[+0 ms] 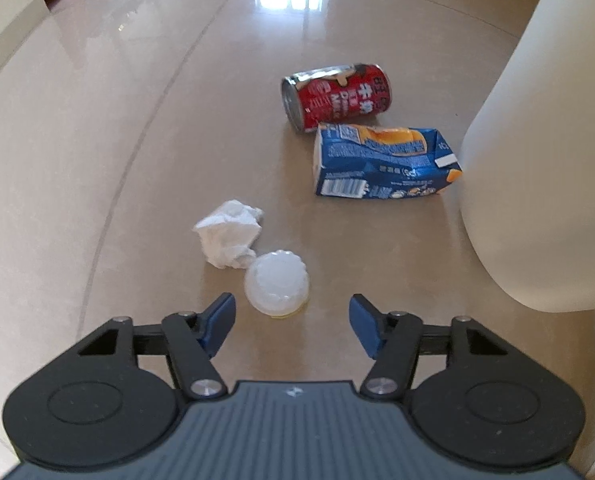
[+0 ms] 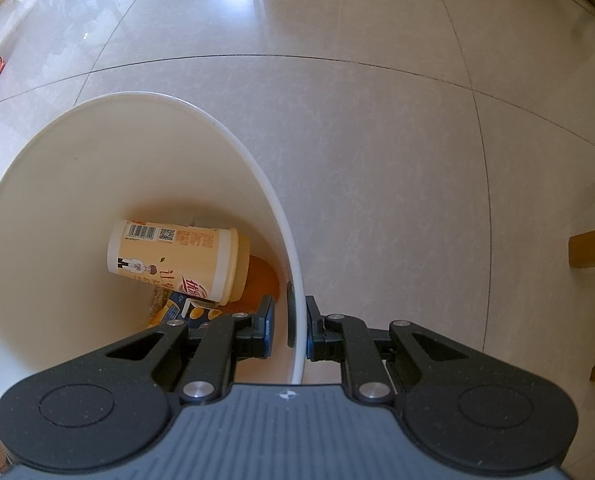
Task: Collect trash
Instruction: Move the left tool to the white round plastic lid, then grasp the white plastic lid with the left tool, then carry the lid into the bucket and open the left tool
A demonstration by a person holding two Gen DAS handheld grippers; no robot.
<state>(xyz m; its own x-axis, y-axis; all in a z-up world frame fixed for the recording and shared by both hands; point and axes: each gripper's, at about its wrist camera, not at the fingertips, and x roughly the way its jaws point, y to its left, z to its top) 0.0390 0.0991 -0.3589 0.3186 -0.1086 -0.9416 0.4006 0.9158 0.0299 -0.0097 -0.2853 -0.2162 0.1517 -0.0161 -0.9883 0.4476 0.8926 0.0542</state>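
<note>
Trash remains on the glossy beige tiled floor (image 1: pixel 97 140) beside the tall white plastic bin (image 1: pixel 537 160): a translucent round plastic lid (image 1: pixel 276 283), a crumpled white tissue (image 1: pixel 229 238), a crushed blue carton (image 1: pixel 381 162) and a red drink can (image 1: pixel 337 96). The left gripper (image 1: pixel 292 316) stands spread, the lid just ahead between its tips. The lid appears light, thin and slippery; gripping across its rim seems advisable. The right gripper (image 2: pixel 289 326) pinches the bin's wall, a printed cup (image 2: pixel 173 260) lying inside.
</note>
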